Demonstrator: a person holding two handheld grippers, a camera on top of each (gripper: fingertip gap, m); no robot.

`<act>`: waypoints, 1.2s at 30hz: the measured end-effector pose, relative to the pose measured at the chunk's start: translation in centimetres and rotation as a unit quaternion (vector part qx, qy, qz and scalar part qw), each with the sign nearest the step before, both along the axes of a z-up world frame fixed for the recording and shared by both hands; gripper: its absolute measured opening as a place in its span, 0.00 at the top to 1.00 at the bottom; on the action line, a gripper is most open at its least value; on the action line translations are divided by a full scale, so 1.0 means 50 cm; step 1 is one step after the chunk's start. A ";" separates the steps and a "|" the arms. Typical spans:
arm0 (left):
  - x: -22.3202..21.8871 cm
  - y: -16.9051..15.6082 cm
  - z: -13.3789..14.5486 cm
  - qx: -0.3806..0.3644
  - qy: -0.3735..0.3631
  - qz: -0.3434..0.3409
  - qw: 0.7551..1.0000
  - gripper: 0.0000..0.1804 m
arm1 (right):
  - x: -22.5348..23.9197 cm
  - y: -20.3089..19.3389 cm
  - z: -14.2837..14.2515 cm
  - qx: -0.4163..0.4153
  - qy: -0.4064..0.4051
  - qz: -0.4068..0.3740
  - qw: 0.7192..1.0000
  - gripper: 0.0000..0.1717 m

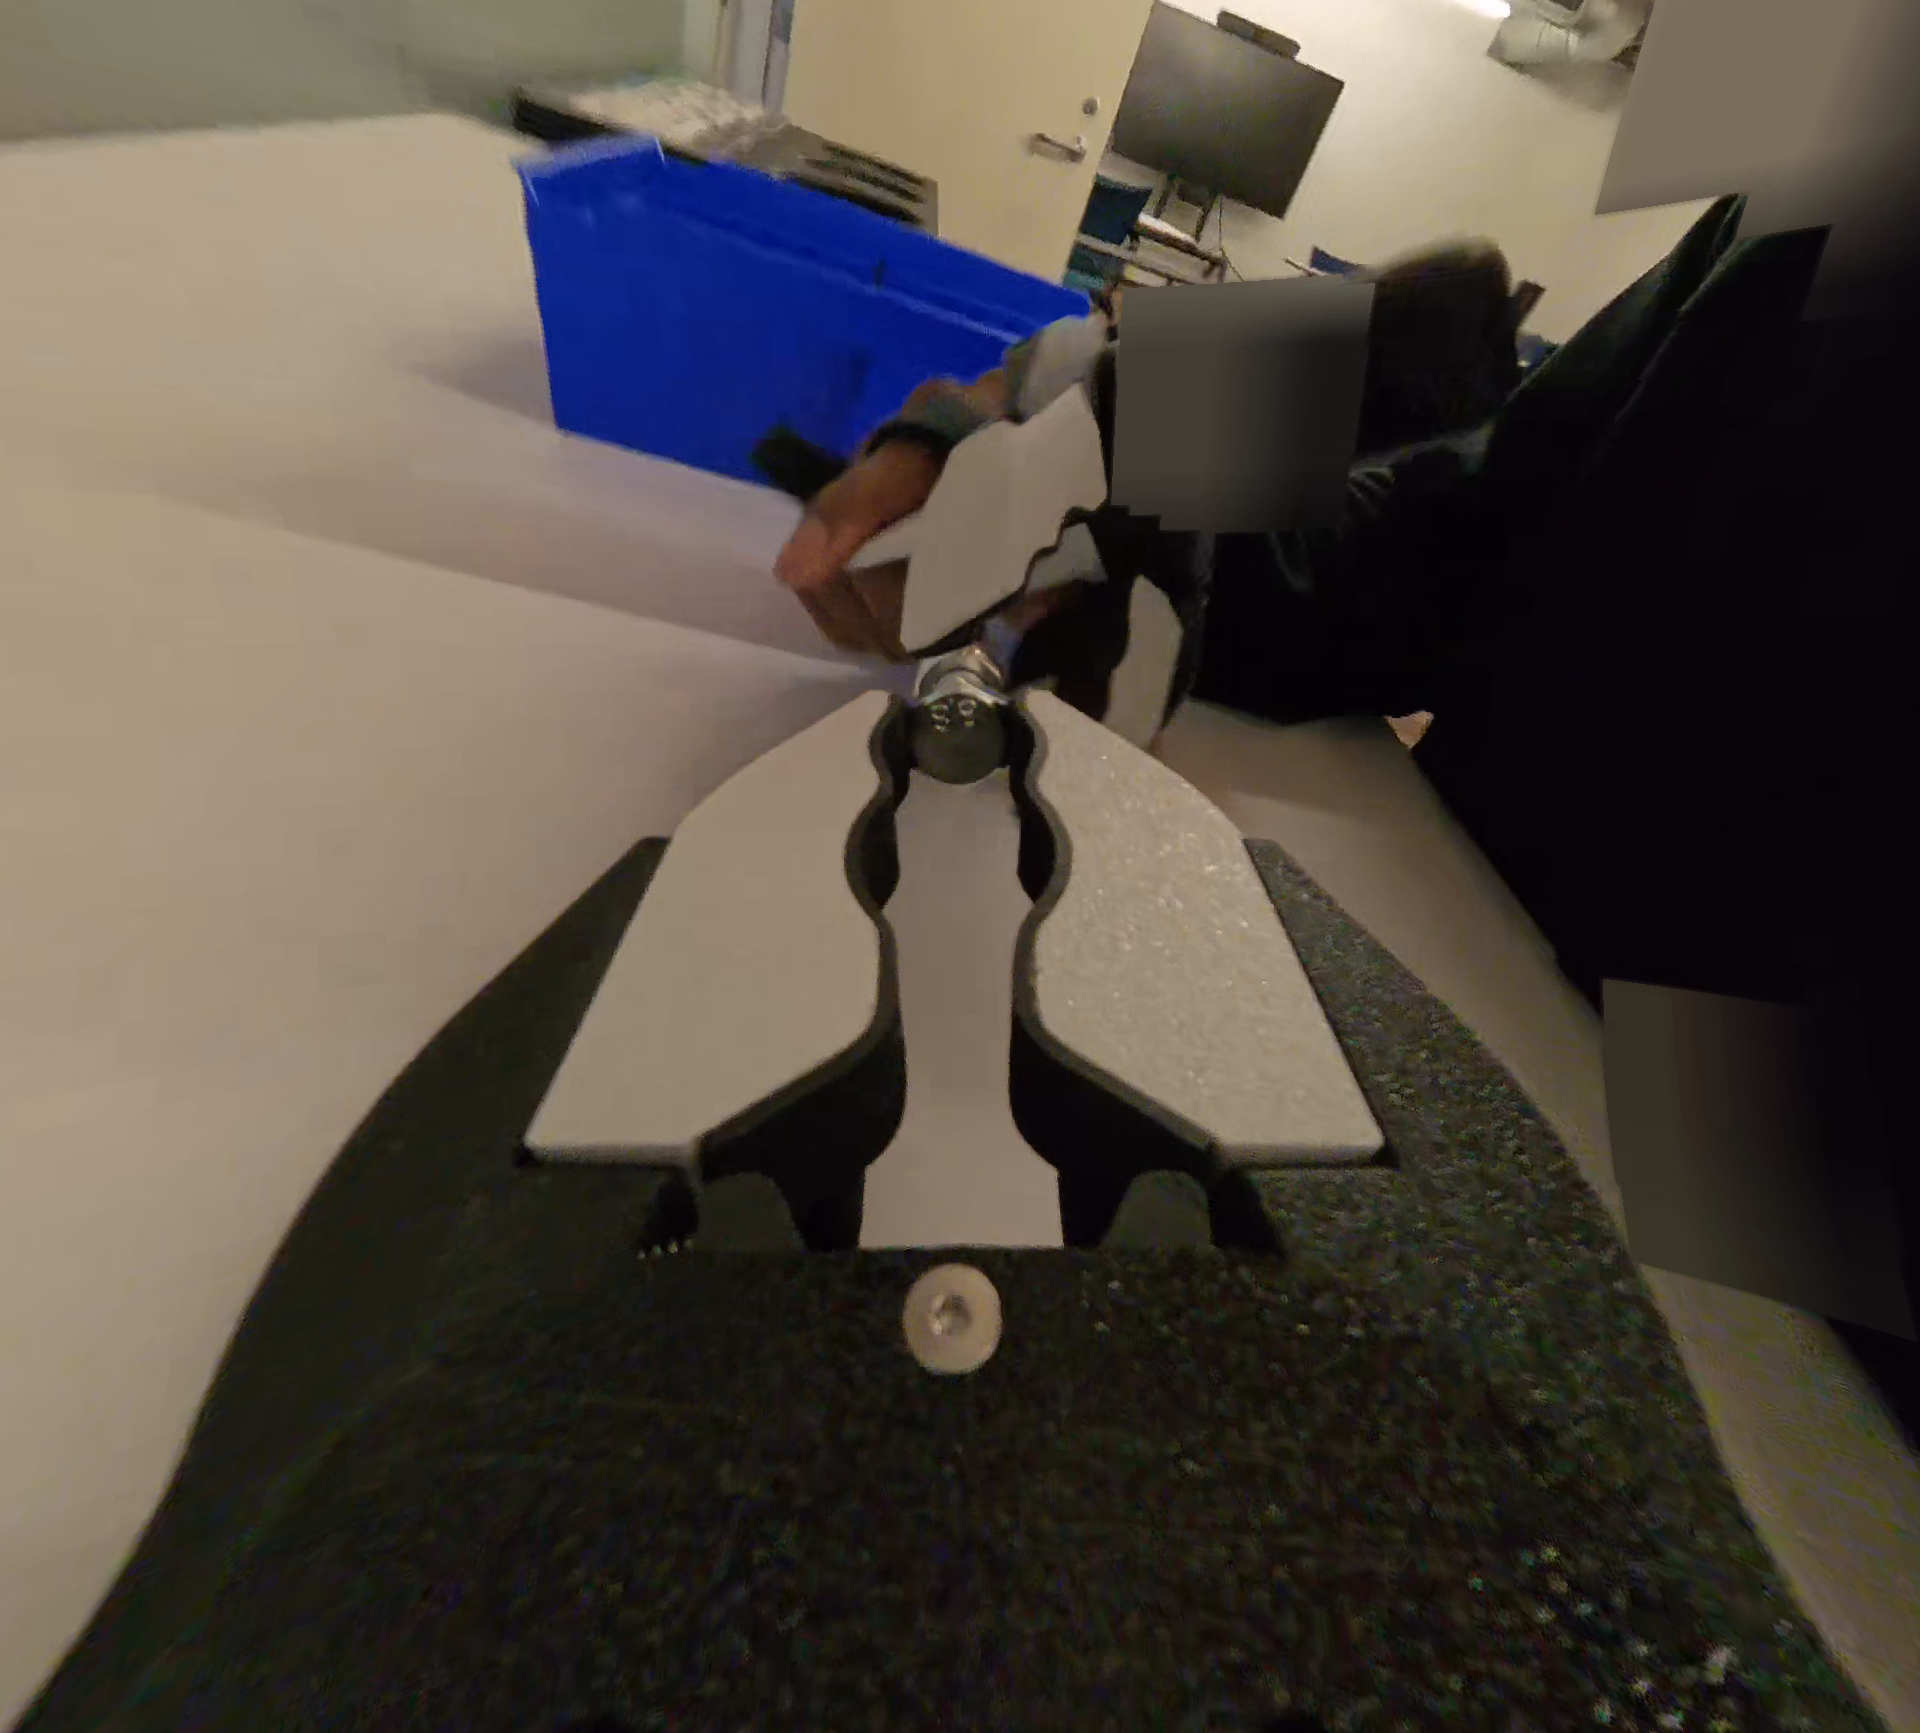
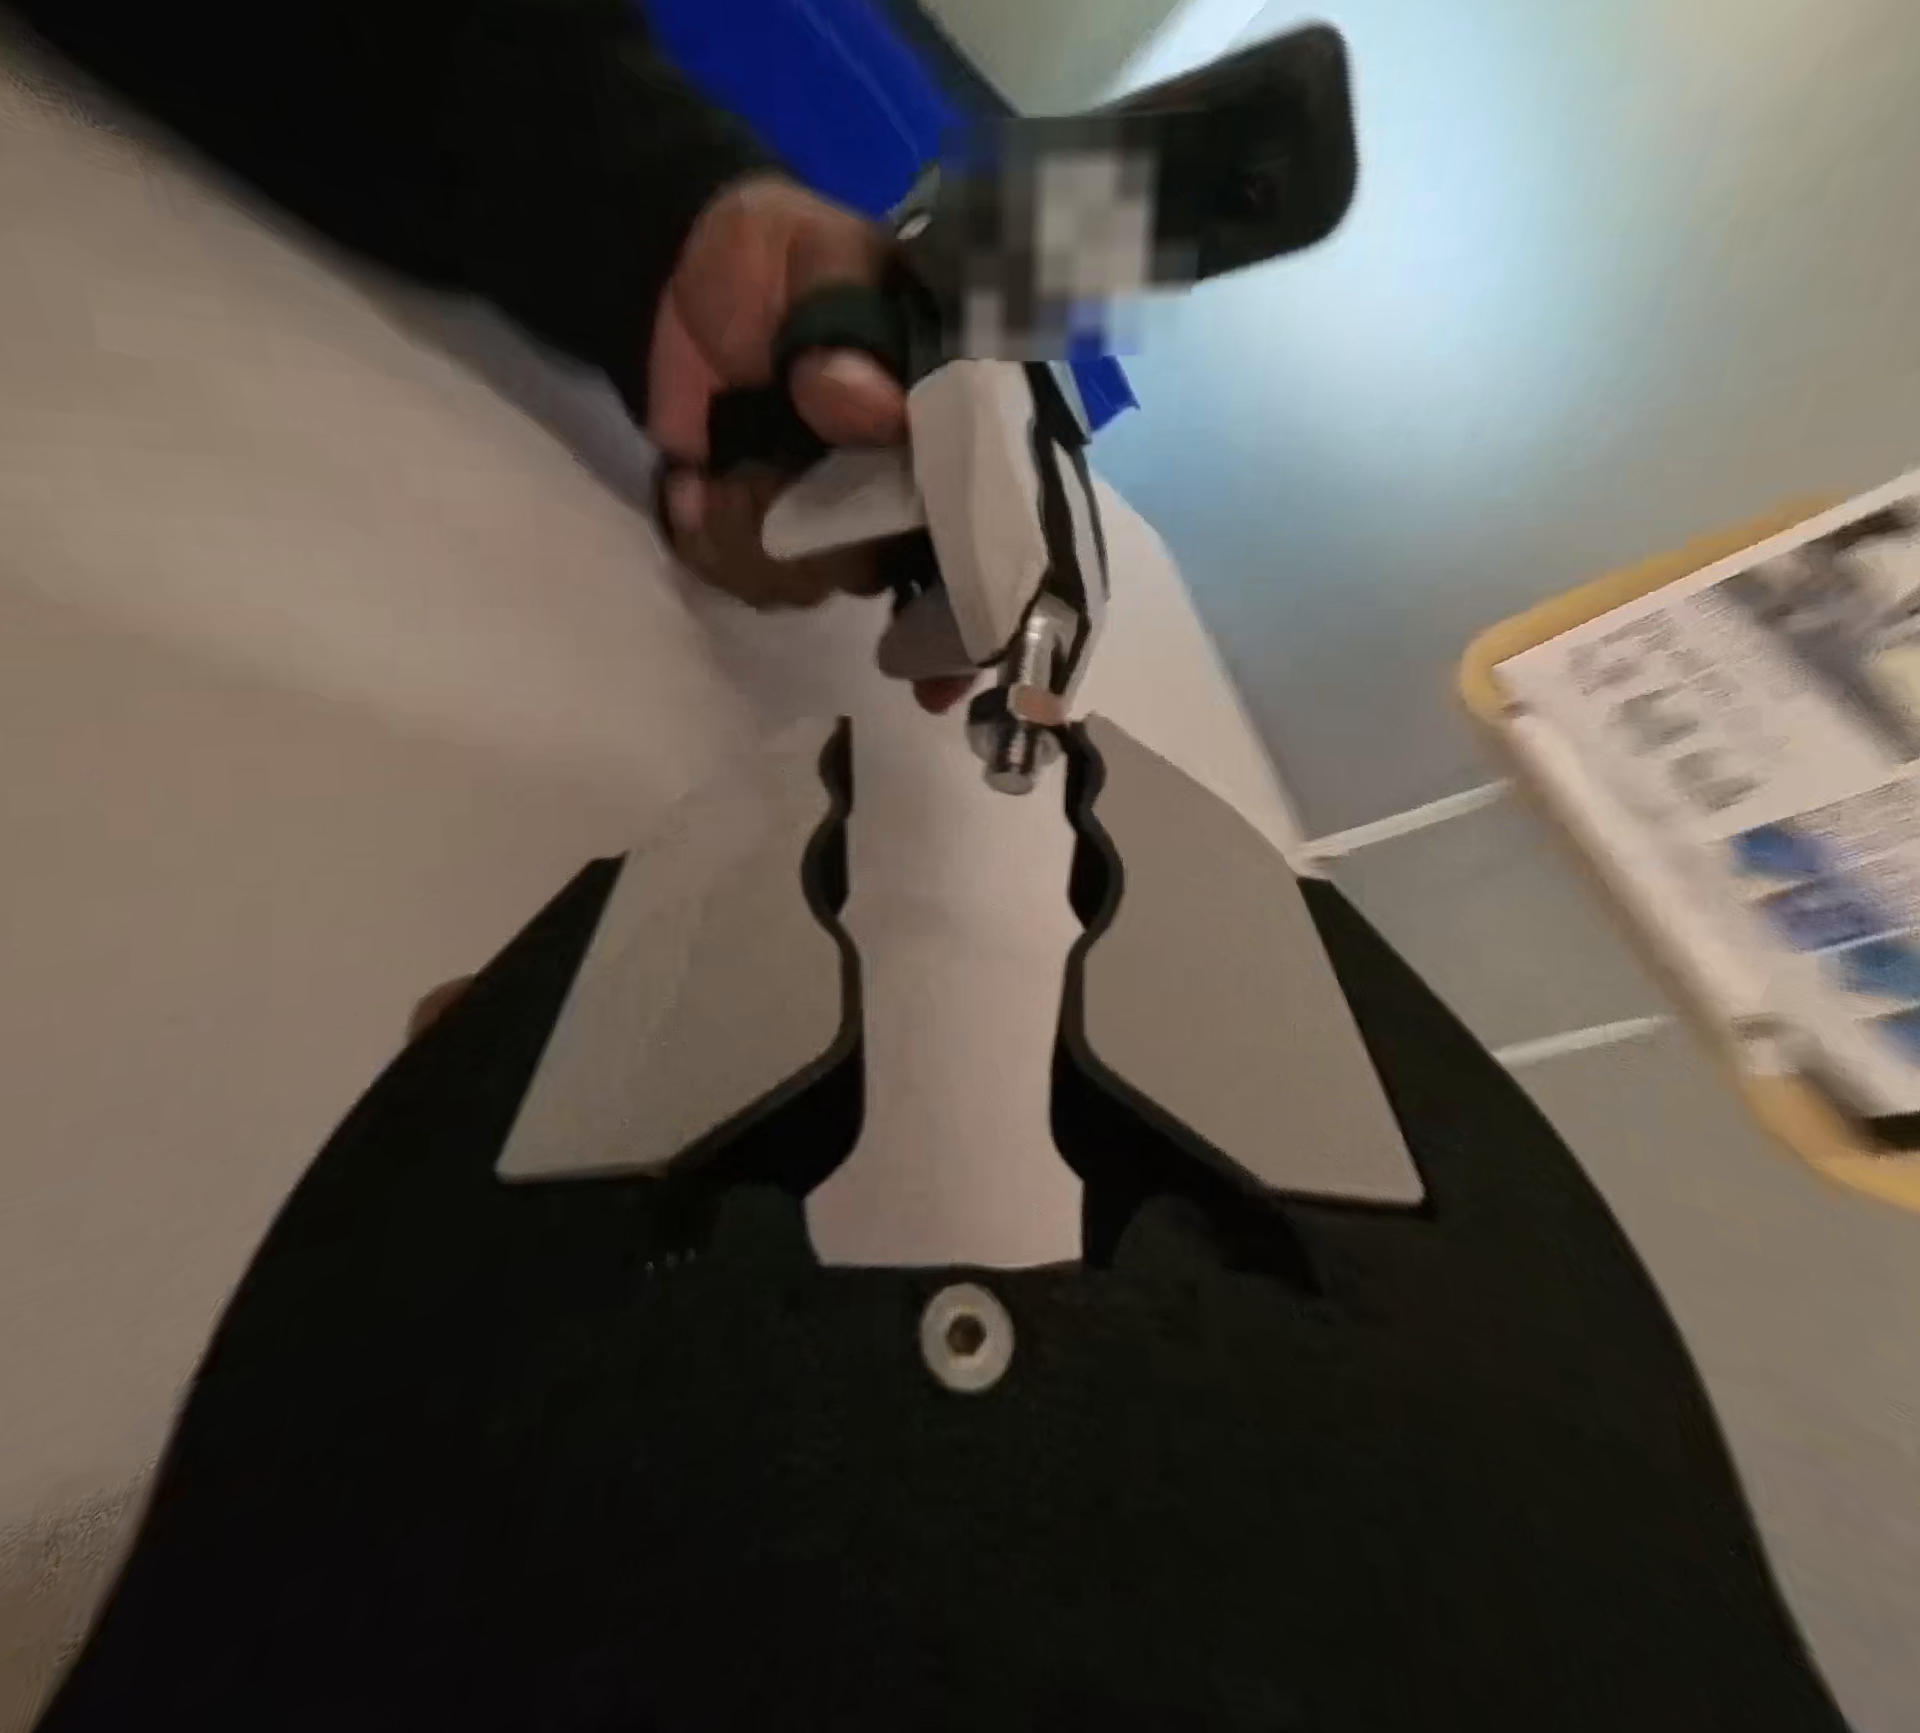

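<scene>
My left gripper (image 1: pixel 954 733) is shut on the head of a silver bolt (image 1: pixel 951 743), whose shank points away from me with a nut (image 1: pixel 964 675) on it. In the right wrist view the left gripper (image 2: pixel 1039 634) hangs tips down with the bolt (image 2: pixel 1023 727) sticking out below. My right gripper (image 2: pixel 966 738) is open. The bolt's threaded end lies between its fingertips, close to the right finger (image 2: pixel 1153 842) and well clear of the left one. In the left wrist view the right gripper's white fingers (image 1: pixel 997 530) stand just beyond the bolt.
A blue bin (image 1: pixel 748 312) stands on the white table (image 1: pixel 260 748) behind the grippers. A printed sheet on a yellow board (image 2: pixel 1714 800) lies to the right. A person's hands (image 2: pixel 769 301) and dark sleeves hold the grippers. A door and a dark monitor (image 1: pixel 1226 104) are beyond.
</scene>
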State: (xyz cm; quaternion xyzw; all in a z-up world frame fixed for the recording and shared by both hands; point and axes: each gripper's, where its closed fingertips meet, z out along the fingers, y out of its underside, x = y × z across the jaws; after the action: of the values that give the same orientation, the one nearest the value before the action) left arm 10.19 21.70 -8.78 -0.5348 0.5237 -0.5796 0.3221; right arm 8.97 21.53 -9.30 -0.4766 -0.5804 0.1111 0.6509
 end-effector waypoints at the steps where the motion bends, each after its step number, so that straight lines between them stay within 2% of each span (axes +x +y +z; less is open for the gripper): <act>1: 0.000 0.002 0.008 0.023 -0.018 0.008 1.000 0.90 | -0.001 -0.002 0.008 -0.077 0.047 0.016 0.996 0.73; 3: -0.001 0.005 0.021 0.073 -0.049 0.022 0.996 0.90 | 0.000 0.001 0.026 -0.235 0.140 0.049 0.961 0.71; 5: -0.003 0.005 0.028 0.109 -0.070 0.032 0.991 0.90 | 0.001 -0.001 0.041 -0.357 0.209 0.093 0.906 0.71; 7: -0.005 0.004 0.032 0.122 -0.082 0.033 0.989 0.90 | 0.002 -0.001 0.047 -0.417 0.241 0.116 0.869 0.74; 9: -0.007 -0.001 0.032 0.121 -0.084 0.024 0.989 0.90 | 0.001 0.004 0.045 -0.431 0.243 0.108 0.862 0.77; 11: -0.006 -0.007 0.030 0.124 -0.081 0.014 0.989 0.90 | -0.004 0.002 0.038 -0.433 0.230 0.101 0.866 0.82; 12: -0.005 -0.009 0.027 0.123 -0.075 0.011 0.990 0.90 | -0.007 0.000 0.036 -0.417 0.220 0.098 0.876 0.89; 14: -0.006 -0.011 0.024 0.100 -0.062 0.002 0.993 0.91 | -0.007 0.001 0.029 -0.352 0.187 0.076 0.914 0.90; 16: -0.005 -0.012 0.014 0.044 -0.032 -0.014 0.998 0.90 | -0.004 0.004 0.019 -0.235 0.129 0.046 0.962 0.90; 17: -0.004 -0.013 0.009 0.009 -0.017 -0.022 1.000 0.90 | -0.002 0.005 0.016 -0.148 0.092 0.029 0.984 0.90; 19: -0.003 -0.017 0.004 -0.046 -0.004 -0.037 0.998 0.90 | 0.001 0.006 0.010 0.036 0.008 -0.006 0.999 0.90; 20: -0.002 -0.015 0.003 -0.050 -0.001 -0.035 0.998 0.90 | 0.003 0.008 0.005 0.074 -0.025 -0.020 0.997 0.90; 21: -0.002 -0.015 0.003 -0.047 -0.002 -0.035 0.998 0.90 | 0.003 0.009 0.003 0.062 -0.026 -0.023 0.997 0.89; 22: -0.002 -0.015 0.008 -0.037 -0.011 -0.032 0.999 0.90 | 0.002 0.008 0.005 0.012 0.000 -0.014 1.000 0.87; 24: -0.003 -0.014 0.020 -0.007 -0.039 -0.024 0.999 0.90 | -0.002 0.007 0.009 -0.131 0.073 0.011 0.989 0.79; 27: -0.004 -0.010 0.026 0.035 -0.056 -0.010 0.998 0.90 | -0.007 0.002 0.030 -0.323 0.179 0.070 0.927 0.76; 29: -0.005 -0.010 0.028 0.052 -0.061 -0.006 0.997 0.90 | -0.006 -0.001 0.041 -0.385 0.220 0.097 0.891 0.78; 31: -0.005 -0.011 0.028 0.054 -0.062 -0.007 0.997 0.91 | -0.006 0.005 0.038 -0.400 0.224 0.090 0.884 0.82; 33: -0.004 -0.010 0.026 0.054 -0.058 -0.006 0.997 0.90 | -0.009 0.001 0.031 -0.381 0.203 0.083 0.898 0.90; 35: -0.006 -0.012 0.026 0.037 -0.052 -0.012 0.998 0.90 | -0.009 0.003 0.028 -0.301 0.166 0.055 0.937 0.90; 36: -0.005 -0.010 0.024 0.016 -0.044 -0.013 0.999 0.90 | -0.007 0.007 0.025 -0.236 0.134 0.033 0.962 0.90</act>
State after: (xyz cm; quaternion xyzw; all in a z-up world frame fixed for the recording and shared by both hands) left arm 9.93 21.17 -7.61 -0.4964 0.5254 -0.5983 0.3458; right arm 8.60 21.86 -8.02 -0.5781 -0.4600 0.3294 0.5879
